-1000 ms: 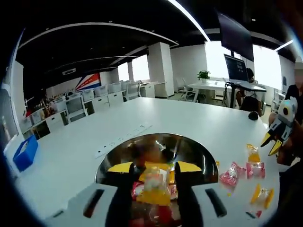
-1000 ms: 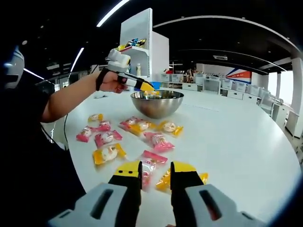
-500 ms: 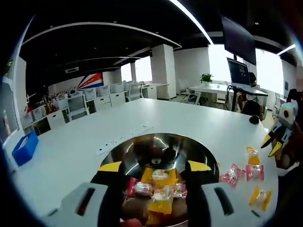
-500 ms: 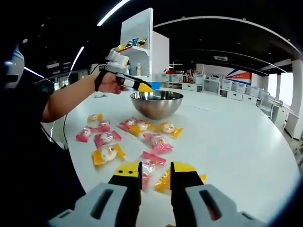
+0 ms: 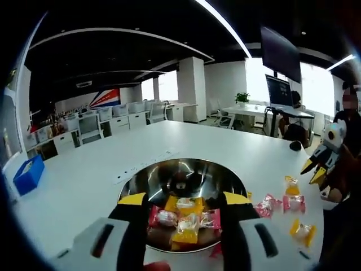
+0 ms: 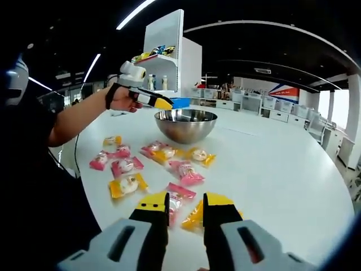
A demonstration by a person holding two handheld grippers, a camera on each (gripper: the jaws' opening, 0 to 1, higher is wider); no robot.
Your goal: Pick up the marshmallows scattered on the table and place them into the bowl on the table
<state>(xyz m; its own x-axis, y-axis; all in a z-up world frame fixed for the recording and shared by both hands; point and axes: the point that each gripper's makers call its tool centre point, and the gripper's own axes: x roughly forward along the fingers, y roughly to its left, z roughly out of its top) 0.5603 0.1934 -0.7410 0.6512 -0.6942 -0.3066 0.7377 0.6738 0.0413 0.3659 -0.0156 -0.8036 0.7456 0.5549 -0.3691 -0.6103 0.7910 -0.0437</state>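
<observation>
A steel bowl [image 5: 163,175] sits just in front of my left gripper [image 5: 184,200], whose jaws stand wide open and empty over its near rim. Several wrapped marshmallows [image 5: 186,221] in pink and yellow lie inside. In the right gripper view the bowl [image 6: 186,131] stands at mid-table, and the left gripper [image 6: 159,104], held by a hand, hovers above and left of it. My right gripper [image 6: 186,201] hangs low over the table with a narrow gap and nothing held. Just beyond its tips lie a pink pack [image 6: 179,195] and a yellow pack [image 6: 195,215].
Several more wrapped marshmallows [image 6: 127,166] are scattered between the bowl and the table's left edge, and some [image 5: 293,203] lie right of the bowl. The right gripper [image 5: 316,167] shows at the far right. A blue box [image 5: 28,175] lies far left. A person's arm [image 6: 73,121] reaches over the table.
My left gripper opened and dropped a yellow marshmallow pack into the bowl, then drew back up and away from the rim. The right gripper has stayed put.
</observation>
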